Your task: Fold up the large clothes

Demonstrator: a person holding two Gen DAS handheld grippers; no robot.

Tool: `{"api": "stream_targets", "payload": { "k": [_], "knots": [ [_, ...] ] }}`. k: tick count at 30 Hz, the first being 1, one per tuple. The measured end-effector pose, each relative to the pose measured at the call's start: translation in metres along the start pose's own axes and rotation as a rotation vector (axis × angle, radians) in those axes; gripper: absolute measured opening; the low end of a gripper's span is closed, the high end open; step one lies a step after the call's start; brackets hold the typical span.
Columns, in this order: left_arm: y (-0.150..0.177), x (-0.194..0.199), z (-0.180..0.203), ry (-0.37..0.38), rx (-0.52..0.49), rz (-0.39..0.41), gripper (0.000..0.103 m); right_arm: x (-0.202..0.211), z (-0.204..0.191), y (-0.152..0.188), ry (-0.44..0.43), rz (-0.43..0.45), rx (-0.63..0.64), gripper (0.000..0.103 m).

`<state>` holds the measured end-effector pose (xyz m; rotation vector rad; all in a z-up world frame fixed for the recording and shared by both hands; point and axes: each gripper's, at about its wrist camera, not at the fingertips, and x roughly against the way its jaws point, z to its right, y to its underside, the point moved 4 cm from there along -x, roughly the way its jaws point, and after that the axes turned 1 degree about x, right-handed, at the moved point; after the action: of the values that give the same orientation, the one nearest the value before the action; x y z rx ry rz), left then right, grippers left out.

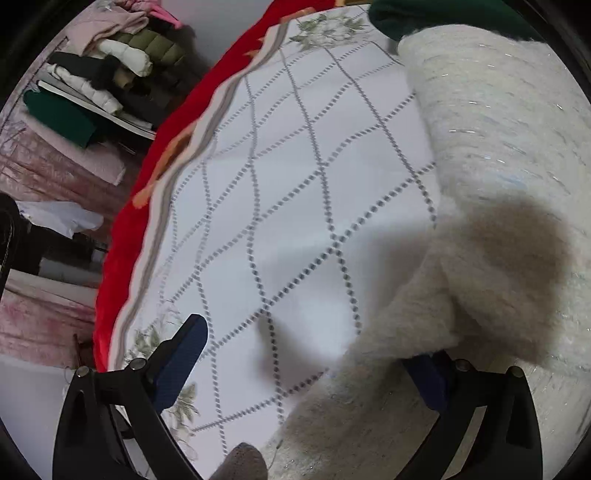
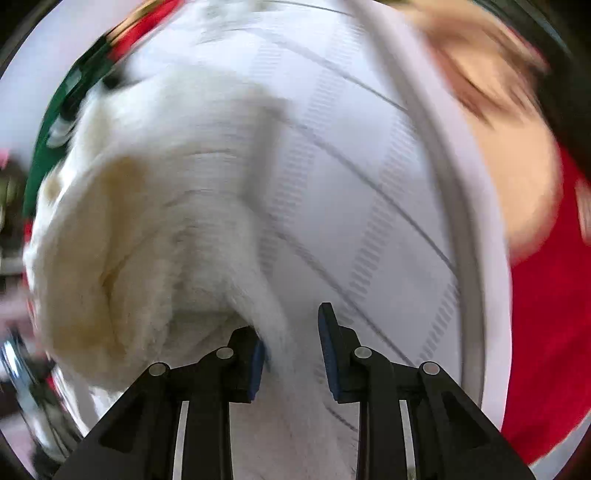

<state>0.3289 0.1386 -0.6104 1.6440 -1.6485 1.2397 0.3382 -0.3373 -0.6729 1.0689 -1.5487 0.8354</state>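
A fluffy cream-white knitted garment (image 1: 495, 155) lies on the white bed cover with a dotted grey diamond pattern (image 1: 280, 206). My left gripper (image 1: 306, 365) is open wide; its right finger (image 1: 428, 380) is partly buried under a fold of the garment, its left finger (image 1: 181, 358) is over bare cover. In the right wrist view, which is motion-blurred, the same garment (image 2: 147, 229) bulges at the left. My right gripper (image 2: 291, 354) is open, and a strip of the garment hangs between its jaws against the left finger (image 2: 255, 365).
A red blanket (image 1: 147, 206) borders the bed, also in the right wrist view (image 2: 546, 332). A pile of folded clothes (image 1: 110, 70) sits beyond the bed at the upper left. A dark green garment (image 1: 424, 14) lies at the far end of the bed.
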Motion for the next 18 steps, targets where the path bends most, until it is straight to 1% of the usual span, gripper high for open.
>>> {"api": "stream_targets", "payload": {
  "k": [2,4,5,6,9,11,13,15,16,17,18],
  "knots": [
    [0.001,0.002,0.003,-0.013,0.001,0.001,0.103,-0.002,0.006,0.005,0.022,-0.012,-0.022,0.028],
    [0.001,0.006,-0.001,-0.017,0.006,-0.009,0.103,0.003,0.0,0.002,0.047,-0.029,-0.016,0.029],
    [0.004,0.012,-0.002,-0.009,0.009,-0.019,0.103,0.009,-0.003,0.002,0.045,-0.039,-0.024,0.029],
    [0.009,0.021,-0.004,0.015,0.009,-0.021,0.103,0.019,-0.005,0.004,0.039,-0.047,-0.029,0.032],
    [0.032,0.053,-0.011,0.045,-0.039,0.018,0.103,0.053,-0.009,0.028,0.048,-0.052,-0.044,0.033],
    [0.055,0.069,-0.008,0.077,-0.091,0.021,0.103,0.067,-0.018,0.062,0.025,-0.077,-0.035,0.034],
    [0.082,0.08,-0.001,0.114,-0.151,0.005,0.103,0.066,-0.045,0.104,0.002,-0.133,-0.009,0.034],
    [0.111,0.08,0.006,0.137,-0.198,-0.039,0.103,0.052,-0.079,0.14,-0.074,-0.224,0.0,0.034],
    [0.118,0.078,0.008,0.137,-0.207,-0.054,0.103,0.041,-0.092,0.152,-0.109,-0.263,0.008,0.034],
    [0.125,0.073,0.007,0.134,-0.214,-0.078,0.103,0.03,-0.115,0.165,-0.144,-0.306,0.023,0.034],
    [0.131,0.067,0.004,0.131,-0.205,-0.102,0.103,0.024,-0.132,0.177,-0.167,-0.327,0.036,0.034]
  ]
}}
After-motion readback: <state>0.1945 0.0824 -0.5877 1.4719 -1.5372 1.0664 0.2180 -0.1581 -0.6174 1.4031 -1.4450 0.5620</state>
